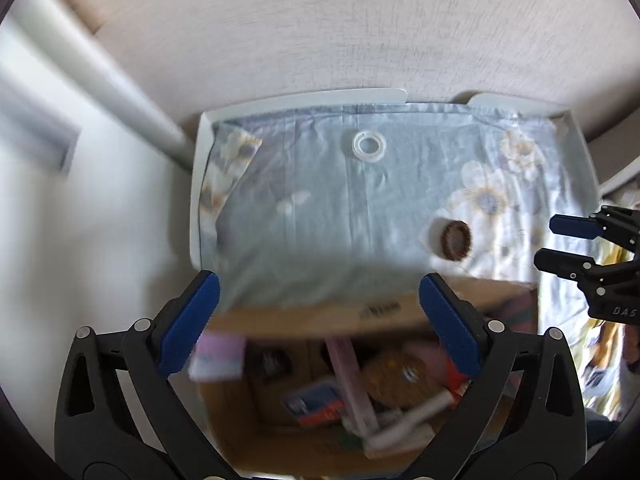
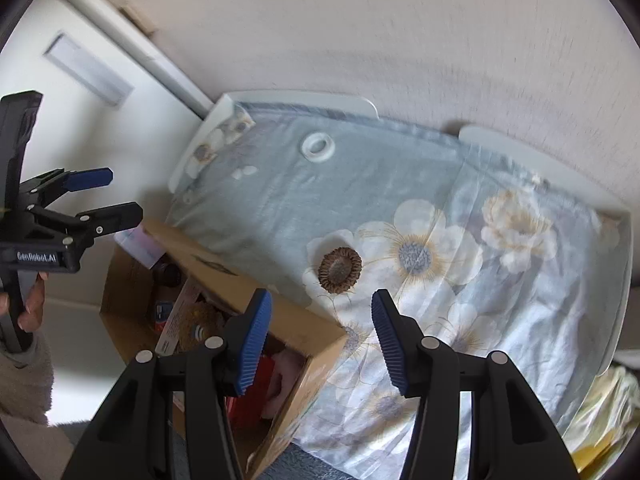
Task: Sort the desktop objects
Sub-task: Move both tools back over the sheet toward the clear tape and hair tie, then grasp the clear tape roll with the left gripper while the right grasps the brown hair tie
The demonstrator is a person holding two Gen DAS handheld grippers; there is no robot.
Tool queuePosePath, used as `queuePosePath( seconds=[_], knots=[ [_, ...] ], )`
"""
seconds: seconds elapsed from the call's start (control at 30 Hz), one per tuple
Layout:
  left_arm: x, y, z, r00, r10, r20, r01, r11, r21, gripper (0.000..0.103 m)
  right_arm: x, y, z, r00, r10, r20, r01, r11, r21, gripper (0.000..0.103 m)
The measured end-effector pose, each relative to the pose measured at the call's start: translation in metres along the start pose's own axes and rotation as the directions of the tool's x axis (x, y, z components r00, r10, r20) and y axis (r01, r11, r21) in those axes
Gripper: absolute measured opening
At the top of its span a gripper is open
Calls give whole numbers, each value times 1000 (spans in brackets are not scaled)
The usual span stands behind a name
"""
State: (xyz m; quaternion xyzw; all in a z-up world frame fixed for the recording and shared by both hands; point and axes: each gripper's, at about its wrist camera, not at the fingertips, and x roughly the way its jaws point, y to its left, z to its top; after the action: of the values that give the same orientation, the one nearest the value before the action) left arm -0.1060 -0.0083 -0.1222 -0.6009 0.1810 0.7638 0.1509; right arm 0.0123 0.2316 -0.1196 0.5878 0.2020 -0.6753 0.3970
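A table covered with a blue floral cloth [image 1: 340, 216] [image 2: 400, 200] holds a brown round sunflower-like object [image 1: 455, 240] [image 2: 340, 270] and a clear ring of tape [image 1: 369, 145] [image 2: 319, 146]. A cardboard box [image 1: 320, 380] [image 2: 224, 280] of mixed items stands against the table's near edge. My left gripper [image 1: 320, 320] is open and empty above the box; it also shows in the right wrist view [image 2: 106, 194]. My right gripper [image 2: 320, 340] is open and empty just short of the brown object; it also shows in the left wrist view [image 1: 556, 240].
The box holds a yellow knitted toy [image 1: 396, 380], a pink-white packet [image 1: 218, 360], a pink stick, a blue-orange box [image 1: 316, 404] and white tubes. A beige wall [image 1: 320, 20] lies behind the table. White raised rims [image 2: 300, 98] edge the table. Yellow fabric [image 2: 600, 420] lies at right.
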Motion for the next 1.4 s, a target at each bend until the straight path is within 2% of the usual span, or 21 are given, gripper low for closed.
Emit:
queuePosePath(
  seconds=[0.1, 0.2, 0.27, 0.43, 0.6, 0.83, 1.07, 1.13, 1.2, 1.23, 1.3, 1.33, 1.4],
  knots=[
    [26, -4, 23, 1000, 13, -9, -12, 998, 58, 100, 23, -4, 14, 997, -22, -76, 26, 999, 47, 48],
    [55, -10, 46, 1000, 7, -24, -4, 994, 113, 100, 55, -4, 25, 985, -79, -152, 89, 994, 61, 48],
    [75, -13, 61, 999, 1, -35, 4, 990, 139, 100, 74, -7, 28, 978, -83, -191, 99, 992, 77, 48],
    [117, -17, 88, 996, -46, -72, 56, 988, 143, 100, 106, -8, 34, 961, -96, -259, 124, 988, 96, 48],
    [146, -20, 99, 989, -106, -106, 118, 985, 124, 100, 120, -7, 36, 954, -112, -278, 145, 985, 99, 48],
    [165, -27, 102, 990, -98, -97, 111, 983, 147, 100, 135, -7, 33, 926, -207, -317, 234, 971, 50, 48],
    [174, -33, 101, 993, -90, -78, 102, 981, 167, 99, 135, -11, 30, 920, -223, -322, 247, 968, 36, 48],
    [175, -34, 99, 993, -90, -70, 101, 979, 178, 96, 136, -12, 29, 919, -228, -322, 251, 967, 31, 48],
    [177, -35, 97, 991, -101, -83, 114, 978, 175, 82, 135, -14, 27, 919, -234, -319, 257, 966, 33, 46],
    [178, -36, 95, 990, -108, -90, 123, 977, 173, 79, 134, -16, 26, 918, -239, -316, 263, 964, 35, 45],
    [177, -37, 92, 992, -102, -78, 115, 977, 180, 71, 132, -20, 24, 918, -251, -308, 277, 960, 43, 33],
    [175, -38, 90, 992, -105, -72, 116, 975, 187, 67, 130, -22, 23, 918, -252, -305, 279, 959, 48, 31],
    [171, -40, 89, 993, -110, -52, 118, 972, 202, 36, 128, -28, 21, 925, -236, -299, 268, 961, 67, 23]
  ],
)
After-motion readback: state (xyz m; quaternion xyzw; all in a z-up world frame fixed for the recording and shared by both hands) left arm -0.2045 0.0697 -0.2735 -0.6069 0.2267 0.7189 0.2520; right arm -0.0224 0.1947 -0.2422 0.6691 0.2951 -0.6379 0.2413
